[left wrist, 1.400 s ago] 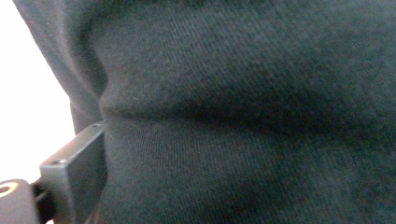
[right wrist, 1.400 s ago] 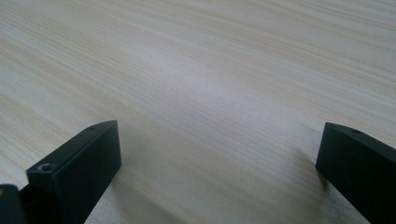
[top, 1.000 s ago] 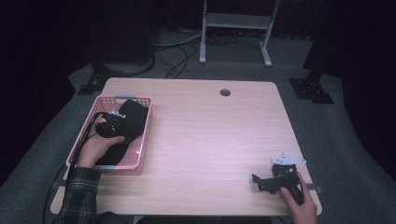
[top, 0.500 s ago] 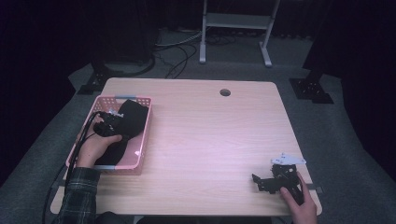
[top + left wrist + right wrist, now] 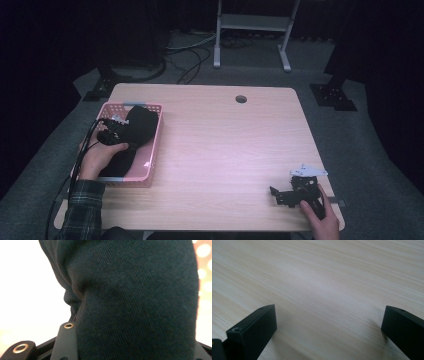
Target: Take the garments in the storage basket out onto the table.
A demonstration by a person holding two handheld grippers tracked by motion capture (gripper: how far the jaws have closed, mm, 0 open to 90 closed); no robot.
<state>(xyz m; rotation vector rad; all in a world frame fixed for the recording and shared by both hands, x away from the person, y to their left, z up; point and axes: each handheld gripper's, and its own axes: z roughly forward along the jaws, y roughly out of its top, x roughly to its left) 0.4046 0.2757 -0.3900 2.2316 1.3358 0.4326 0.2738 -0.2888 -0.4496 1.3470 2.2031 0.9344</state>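
A black knit cloth lies heaped in the pink basket at the table's left. My left gripper, held by a hand over the basket, is shut on the cloth. In the left gripper view the dark cloth bulges up between the jaws, beside one black finger. My right gripper rests low near the table's front right edge. In the right gripper view this right gripper stands open, its jaws wide apart over bare wood, nothing between them.
The wooden table has a round cable hole near its far edge. A cable trails from the left gripper off the table's left side. Beyond the table a metal stand's feet rest on grey carpet.
Hardly anything: the left hand has shifted slightly at the basket with the cloth still gripped. The right gripper has stayed where it was.
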